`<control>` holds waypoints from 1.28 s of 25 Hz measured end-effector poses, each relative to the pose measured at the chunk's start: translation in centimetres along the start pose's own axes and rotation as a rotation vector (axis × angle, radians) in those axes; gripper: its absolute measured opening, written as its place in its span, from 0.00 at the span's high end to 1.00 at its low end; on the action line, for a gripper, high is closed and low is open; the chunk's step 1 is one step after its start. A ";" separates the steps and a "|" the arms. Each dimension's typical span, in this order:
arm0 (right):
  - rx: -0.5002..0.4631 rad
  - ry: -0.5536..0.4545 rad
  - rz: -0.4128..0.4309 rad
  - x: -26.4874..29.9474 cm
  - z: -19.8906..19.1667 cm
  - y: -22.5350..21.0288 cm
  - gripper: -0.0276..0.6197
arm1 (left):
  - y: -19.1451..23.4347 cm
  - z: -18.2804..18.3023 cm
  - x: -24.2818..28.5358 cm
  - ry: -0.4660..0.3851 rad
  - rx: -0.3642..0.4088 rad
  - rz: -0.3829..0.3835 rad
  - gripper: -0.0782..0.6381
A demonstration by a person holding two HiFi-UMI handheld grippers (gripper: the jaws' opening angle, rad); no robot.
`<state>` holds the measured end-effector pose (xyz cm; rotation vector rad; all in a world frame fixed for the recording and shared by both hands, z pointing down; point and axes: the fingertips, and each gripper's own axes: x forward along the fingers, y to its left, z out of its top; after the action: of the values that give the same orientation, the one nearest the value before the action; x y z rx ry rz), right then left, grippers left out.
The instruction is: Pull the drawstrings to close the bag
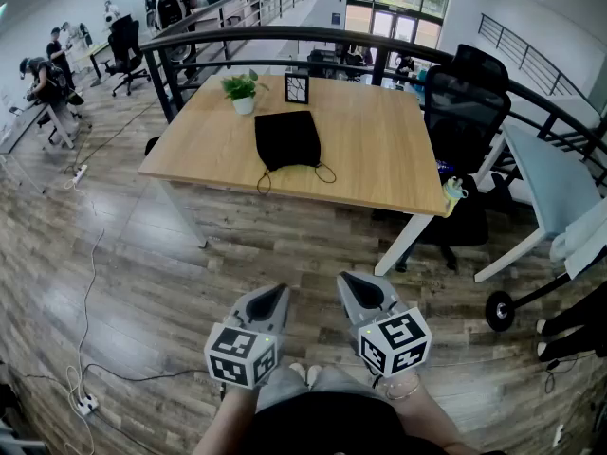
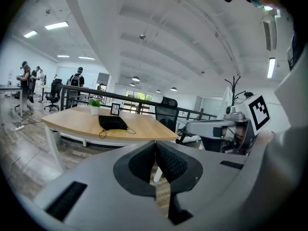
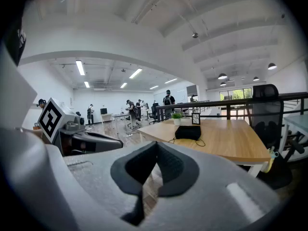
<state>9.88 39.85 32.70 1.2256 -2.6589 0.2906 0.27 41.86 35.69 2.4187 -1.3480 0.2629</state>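
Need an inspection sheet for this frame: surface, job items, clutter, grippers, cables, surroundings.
Surface: wooden table, mostly bare.
Job's things: black bag lies flat on the table; drawstrings lie loose at its near side, not pulled.
Clutter: potted plant and picture frame behind the bag.
Grippers: left gripper and right gripper both shut, empty, well short of the table.
Cables: white cable and power strip on the floor at left.
Surroundings: black chair, railing, people at far desks.
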 end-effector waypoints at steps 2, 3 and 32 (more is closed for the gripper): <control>-0.018 0.012 0.005 0.1 -0.2 -0.1 0.96 | -0.1 -0.1 0.2 0.007 -0.010 -0.012 0.87; -0.029 0.019 0.005 0.2 -0.3 -0.2 0.96 | -0.1 -0.2 0.3 0.011 -0.013 -0.017 0.87; 0.039 0.048 0.026 -0.4 -3.4 -3.2 0.96 | -1.3 -2.6 3.0 0.023 -0.071 -0.014 0.86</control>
<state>12.90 39.02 36.11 1.1803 -2.6421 0.3726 3.01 41.17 38.79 2.3587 -1.3082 0.2346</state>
